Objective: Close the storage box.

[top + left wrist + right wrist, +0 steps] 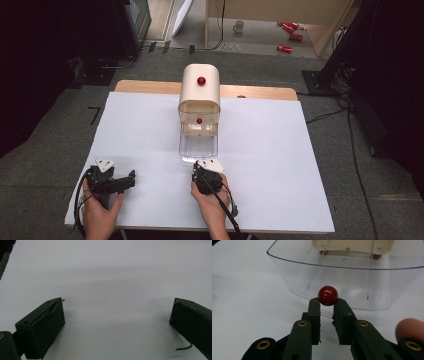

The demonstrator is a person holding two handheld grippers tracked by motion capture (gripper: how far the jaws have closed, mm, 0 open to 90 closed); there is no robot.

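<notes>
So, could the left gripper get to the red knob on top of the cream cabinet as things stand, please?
Probably yes. The left gripper is open and holds nothing, and bare white table lies between it and the cream cabinet, whose top red knob is uncovered.

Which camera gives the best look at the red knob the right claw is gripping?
The right gripper view: the red knob sits large and sharp, pinched between the right claw tips, on the clear drawer. In the high view, that hand covers it.

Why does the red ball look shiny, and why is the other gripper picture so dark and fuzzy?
In the right gripper view, the red knob carries small white glints of lamp glare, and the clear drawer shines along its rim. In the left gripper view, the light is dim, the paper looks grey, and the near jaws are soft and blurred.
</notes>
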